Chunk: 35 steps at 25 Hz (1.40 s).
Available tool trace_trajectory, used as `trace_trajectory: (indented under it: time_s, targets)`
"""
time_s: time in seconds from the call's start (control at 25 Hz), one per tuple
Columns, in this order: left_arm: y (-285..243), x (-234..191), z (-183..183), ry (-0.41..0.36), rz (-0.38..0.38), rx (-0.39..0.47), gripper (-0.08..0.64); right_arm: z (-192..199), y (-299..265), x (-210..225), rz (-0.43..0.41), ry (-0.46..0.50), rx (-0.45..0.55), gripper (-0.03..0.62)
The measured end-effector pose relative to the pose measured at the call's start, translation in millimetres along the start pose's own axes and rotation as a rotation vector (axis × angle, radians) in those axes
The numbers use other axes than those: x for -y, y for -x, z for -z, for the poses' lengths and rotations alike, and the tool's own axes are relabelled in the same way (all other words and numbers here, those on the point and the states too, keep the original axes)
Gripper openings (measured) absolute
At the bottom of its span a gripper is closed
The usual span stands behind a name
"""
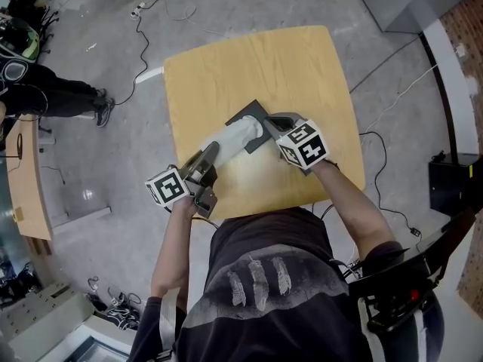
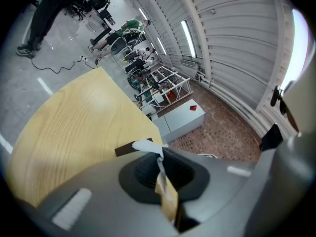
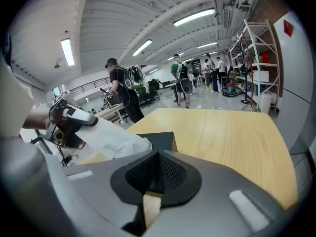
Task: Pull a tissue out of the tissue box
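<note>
overhead, a person at the 6 o'clock edge of a wooden table works a gripper in each hand over a flat dark box lying near the table's middle. a white tissue runs out of the box toward 8 o'clock, stretched to the left gripper, which sits low over the table's near left part. in the left gripper view its jaws are pressed together on the tissue, a crumpled white tuft sticking out past the tips at 12 o'clock. the right gripper is at the box's 4 o'clock corner; in the right gripper view its jaws are drawn together with nothing seen between them, their tips at the near edge of the box. from that view the tissue spreads from the box toward 9 o'clock, where the left gripper holds it off the table. each gripper's marker cube faces up in the head view. a cable trails over the grey floor at 11 o'clock, and a second person in dark clothes is at 9 o'clock.
</note>
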<state>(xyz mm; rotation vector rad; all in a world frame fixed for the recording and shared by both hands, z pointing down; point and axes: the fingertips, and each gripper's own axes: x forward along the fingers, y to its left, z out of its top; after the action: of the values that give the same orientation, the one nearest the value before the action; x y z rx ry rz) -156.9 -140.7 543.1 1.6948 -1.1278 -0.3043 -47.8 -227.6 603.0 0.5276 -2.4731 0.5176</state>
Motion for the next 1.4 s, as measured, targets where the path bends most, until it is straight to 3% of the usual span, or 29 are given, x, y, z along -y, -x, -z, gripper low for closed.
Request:
trace_trajectory:
  time_s: [0.44, 0.84, 1.0, 1.08, 1.2, 1.4]
  targets:
    - [29.4, 3.0, 2.9, 0.044, -0.055, 0.033, 0.004, -7.2, 2.3, -10.4, -0.035, -0.005, 0.009, -0.005]
    - [48.4, 2.2, 29.7, 0.095, -0.058, -0.010, 0.003, -7.0, 2.9, -19.2, -0.058, 0.024, 0.036, -0.005]
    - [51.2, -2.1, 29.4, 0.052, -0.087, -0.054, 0.004, -13.3, 6.5, -13.8, -0.059, 0.023, 0.036, -0.005]
    - [64.3, -8.8, 30.1, 0.096, -0.091, -0.055, 0.004, -14.5, 4.8, -20.2, -0.053, 0.022, 0.034, -0.005]
    - [68.1, -8.3, 31.2, 0.124, -0.060, -0.064, 0.003, -13.4, 4.9, -19.5, -0.039, 0.018, 0.032, -0.005]
    - [52.0, 27.2, 17.0, 0.010, 0.079, -0.049, 0.003, -8.8, 8.1, -3.9, -0.032, 0.042, 0.036, -0.005]
